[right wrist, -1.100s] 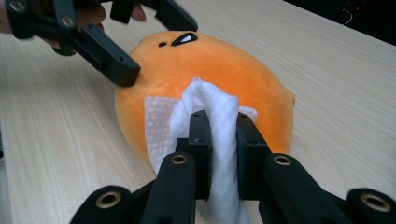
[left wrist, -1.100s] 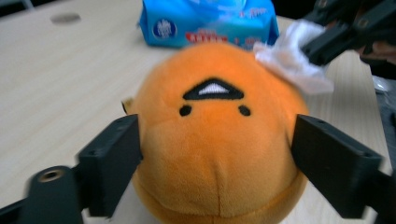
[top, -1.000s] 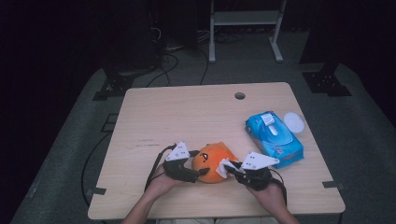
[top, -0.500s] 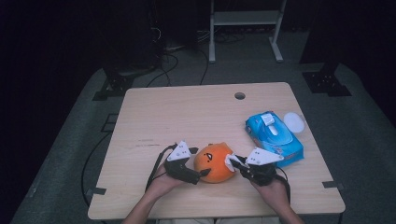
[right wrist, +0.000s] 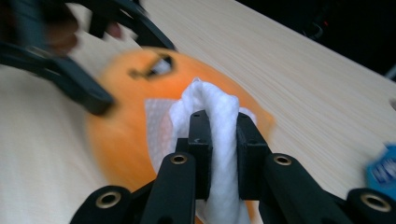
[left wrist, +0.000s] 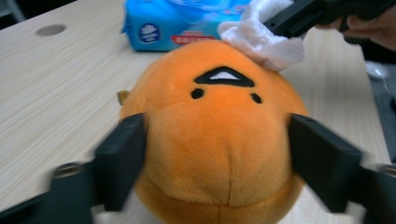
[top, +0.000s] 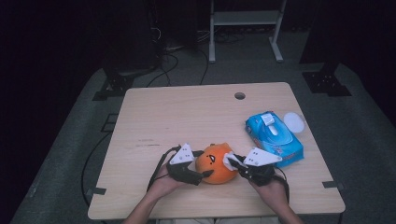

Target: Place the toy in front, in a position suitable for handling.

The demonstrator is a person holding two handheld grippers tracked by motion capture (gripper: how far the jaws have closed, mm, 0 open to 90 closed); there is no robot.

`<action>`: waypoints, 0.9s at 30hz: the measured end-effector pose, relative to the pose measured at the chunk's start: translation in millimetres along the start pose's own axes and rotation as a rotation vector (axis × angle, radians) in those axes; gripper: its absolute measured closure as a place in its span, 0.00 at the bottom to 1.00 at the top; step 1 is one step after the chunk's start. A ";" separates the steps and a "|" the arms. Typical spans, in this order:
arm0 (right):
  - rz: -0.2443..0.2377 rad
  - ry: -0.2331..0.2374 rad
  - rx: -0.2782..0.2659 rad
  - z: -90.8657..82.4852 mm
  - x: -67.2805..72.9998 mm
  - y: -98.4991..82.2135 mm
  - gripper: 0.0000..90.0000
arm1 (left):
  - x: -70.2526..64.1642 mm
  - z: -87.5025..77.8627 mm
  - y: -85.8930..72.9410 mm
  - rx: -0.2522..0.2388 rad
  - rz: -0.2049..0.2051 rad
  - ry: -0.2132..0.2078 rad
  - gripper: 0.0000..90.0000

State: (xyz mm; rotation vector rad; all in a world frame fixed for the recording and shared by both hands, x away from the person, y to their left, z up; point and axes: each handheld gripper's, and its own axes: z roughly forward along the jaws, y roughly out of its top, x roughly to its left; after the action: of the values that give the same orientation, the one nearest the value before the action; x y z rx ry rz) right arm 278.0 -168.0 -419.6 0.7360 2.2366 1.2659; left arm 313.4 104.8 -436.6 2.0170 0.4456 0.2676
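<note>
1. Orange plush toy (top: 215, 163) sits on the desk (top: 187, 116) near its front edge, about midway between the front corners; its stitched face points up.
2. The left gripper (top: 198, 170) straddles the toy; its jaws have just been closing, one at each flank, though whether the pads press is not clear.
3. The right gripper (right wrist: 218, 135) is clamped tight on a white wipe (right wrist: 212, 112); the wipe touches the toy's top.
4. A blue wipes pack (top: 274, 137) lies just beside the right hand (top: 273, 189), near the right edge; a white lid (top: 294, 122) rests beyond it.
5. The far half and left side of the desk lie open.
</note>
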 end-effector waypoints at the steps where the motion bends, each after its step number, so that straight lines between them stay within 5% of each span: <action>1: 0.018 -0.004 0.007 0.0 -4.2 -3.1 0.88 | 1.5 0.3 -0.5 0.009 -0.024 0.008 0.14; 4: 0.026 -0.002 0.008 -0.1 -4.7 -5.1 0.88 | 3.3 2.8 -4.6 0.034 -0.065 -0.032 0.10; 9: -0.050 0.055 -0.013 4.2 24.2 5.3 0.87 | -6.8 2.9 2.7 0.044 0.052 -0.019 0.31; 12: -0.097 0.052 -0.018 4.9 34.3 8.5 0.87 | -7.9 3.3 2.5 0.038 0.059 -0.020 0.34; 16: -0.084 0.078 -0.024 7.2 29.9 4.7 0.80 | -7.2 3.8 1.8 0.038 0.053 -0.022 0.34; 21: -0.105 0.045 -0.027 9.6 32.9 3.1 0.75 | -8.5 5.3 3.3 0.045 0.086 -0.020 0.35; 23: -0.116 0.034 -0.020 9.6 33.6 2.7 0.82 | -9.1 5.7 3.2 0.042 0.090 -0.018 0.35; 27: -0.086 -0.019 -0.001 5.4 24.3 5.5 0.87 | -6.7 5.1 4.6 0.004 0.025 0.007 0.21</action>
State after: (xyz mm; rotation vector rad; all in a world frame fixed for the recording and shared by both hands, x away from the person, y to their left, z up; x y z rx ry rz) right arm 264.4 -146.5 -420.5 0.6416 2.2270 1.2145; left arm 310.2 95.9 -434.8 2.0272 0.4255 0.2897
